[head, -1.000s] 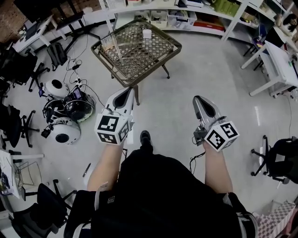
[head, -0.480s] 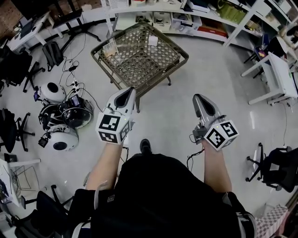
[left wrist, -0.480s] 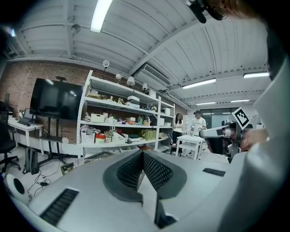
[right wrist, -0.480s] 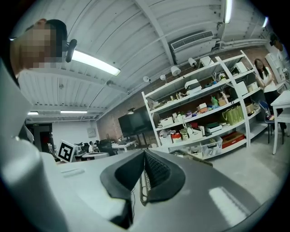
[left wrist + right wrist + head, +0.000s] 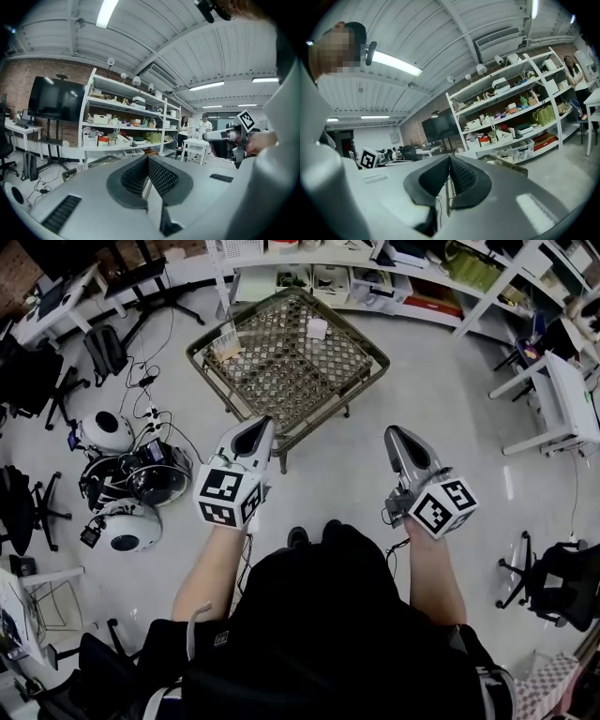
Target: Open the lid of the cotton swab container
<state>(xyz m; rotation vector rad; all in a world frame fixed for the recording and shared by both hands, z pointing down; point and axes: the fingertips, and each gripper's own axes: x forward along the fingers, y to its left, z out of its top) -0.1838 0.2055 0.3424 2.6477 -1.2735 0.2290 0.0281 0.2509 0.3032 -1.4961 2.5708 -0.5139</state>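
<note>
Grippers | left gripper (image 5: 148, 159) closed, empty | right gripper (image 5: 450, 158) same | container (image 5: 317, 328): head view only

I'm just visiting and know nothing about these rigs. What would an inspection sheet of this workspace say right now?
Surface: lattice table ahead of the person, mostly bare.
Job's things: small white container near the table's far edge; clear box at its left corner; too small to tell which holds swabs.
Clutter: round white devices on the floor, left.
Grippers: left gripper and right gripper both shut, empty, short of the table.
Cables: black cables on the floor left of the table.
Surroundings: shelves behind, white desk right, office chairs left.
</note>
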